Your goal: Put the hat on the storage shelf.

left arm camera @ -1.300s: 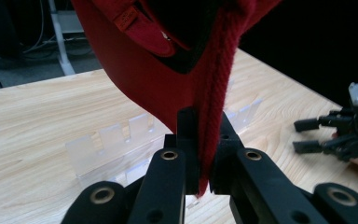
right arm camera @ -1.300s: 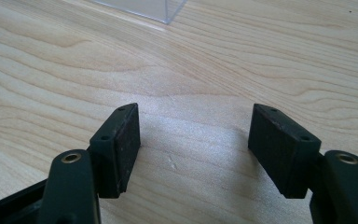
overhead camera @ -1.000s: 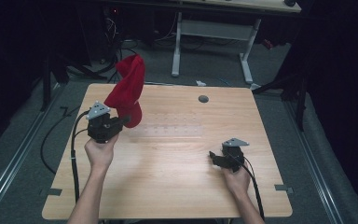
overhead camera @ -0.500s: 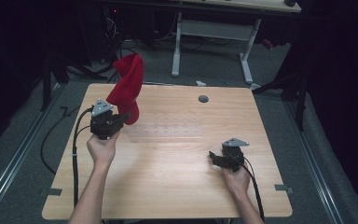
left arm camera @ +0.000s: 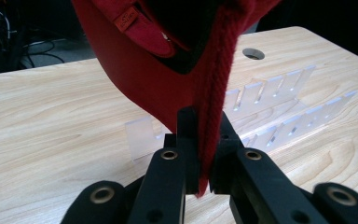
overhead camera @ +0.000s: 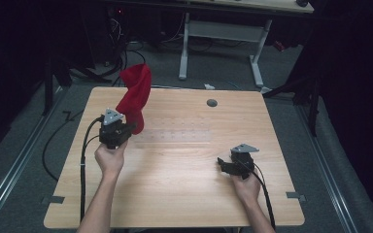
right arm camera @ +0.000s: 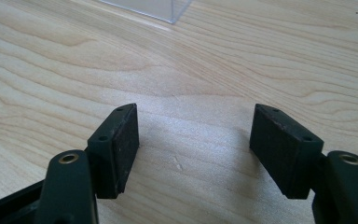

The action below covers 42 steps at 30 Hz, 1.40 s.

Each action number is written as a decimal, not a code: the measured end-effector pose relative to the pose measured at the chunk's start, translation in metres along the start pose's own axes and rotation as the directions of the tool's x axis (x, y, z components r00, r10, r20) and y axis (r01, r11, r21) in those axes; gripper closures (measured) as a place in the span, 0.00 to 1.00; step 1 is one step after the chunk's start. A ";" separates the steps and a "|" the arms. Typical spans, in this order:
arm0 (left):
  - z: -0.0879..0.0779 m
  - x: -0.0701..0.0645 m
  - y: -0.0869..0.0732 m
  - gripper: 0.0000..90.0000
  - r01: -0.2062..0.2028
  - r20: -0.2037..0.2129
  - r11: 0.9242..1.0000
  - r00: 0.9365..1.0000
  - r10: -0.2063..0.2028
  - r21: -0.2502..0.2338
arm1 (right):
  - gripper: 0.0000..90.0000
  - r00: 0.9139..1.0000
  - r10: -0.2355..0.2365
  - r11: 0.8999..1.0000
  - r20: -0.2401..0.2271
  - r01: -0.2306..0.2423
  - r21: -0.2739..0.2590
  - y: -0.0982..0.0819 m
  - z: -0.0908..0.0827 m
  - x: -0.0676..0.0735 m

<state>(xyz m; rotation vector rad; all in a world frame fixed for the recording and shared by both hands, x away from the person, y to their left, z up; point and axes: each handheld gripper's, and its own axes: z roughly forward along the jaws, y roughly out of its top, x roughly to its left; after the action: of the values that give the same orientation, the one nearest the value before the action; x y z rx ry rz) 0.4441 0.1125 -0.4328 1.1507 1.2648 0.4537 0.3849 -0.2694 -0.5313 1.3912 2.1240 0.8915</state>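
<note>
Your left gripper [left arm camera: 204, 154] clamps the red cap [overhead camera: 135, 94] by its brim edge; thin bite, may slip; right gripper [right arm camera: 196, 149] jaws apart, idle

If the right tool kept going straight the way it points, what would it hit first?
Probably the clear rack. The right tool is open and empty, low over the table, and the rack's corner lies ahead in the right gripper view, though depth is unclear and it sits slightly off-centre.
</note>
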 end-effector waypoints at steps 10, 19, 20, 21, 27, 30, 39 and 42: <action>0.005 -0.003 -0.011 0.95 -0.011 -0.016 1.000 1.000 0.011 -0.001 | 0.37 1.000 -0.005 1.000 -0.003 0.005 -0.001 0.000 0.000 0.001; 0.004 -0.007 -0.015 0.95 -0.042 -0.033 0.999 0.999 0.042 -0.007 | 0.37 1.000 -0.005 1.000 -0.004 0.005 0.000 0.000 0.000 0.001; 0.004 -0.009 -0.016 0.95 -0.050 -0.035 0.999 0.998 0.049 -0.007 | 0.37 1.000 -0.005 1.000 -0.004 0.005 0.000 0.000 0.000 0.001; 0.005 -0.012 -0.018 0.95 -0.070 -0.041 0.998 0.997 0.069 -0.008 | 0.37 1.000 -0.004 1.000 -0.004 0.004 0.000 0.000 0.000 0.001; 0.006 -0.015 -0.020 0.95 -0.090 -0.048 0.996 0.995 0.090 -0.009 | 0.36 1.000 -0.004 1.000 -0.006 0.004 0.000 0.000 0.000 0.002; 0.005 -0.012 -0.018 0.95 -0.080 -0.050 0.997 0.996 0.080 -0.008 | 0.36 1.000 -0.007 1.000 -0.006 0.007 0.000 0.000 0.000 0.001; 0.005 -0.013 -0.020 0.95 -0.105 -0.044 0.995 0.994 0.104 -0.002 | 0.36 1.000 -0.007 1.000 -0.008 0.007 0.000 0.000 0.000 0.002; 0.003 -0.016 -0.020 0.95 -0.105 -0.046 0.994 0.993 0.105 0.004 | 0.36 1.000 -0.007 1.000 -0.008 0.007 0.000 0.000 0.000 0.002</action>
<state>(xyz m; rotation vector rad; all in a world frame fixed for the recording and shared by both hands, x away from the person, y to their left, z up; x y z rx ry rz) 0.4355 0.0901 -0.4425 1.2184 1.2488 0.5604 0.3847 -0.2678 -0.5313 1.3812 2.1341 0.8957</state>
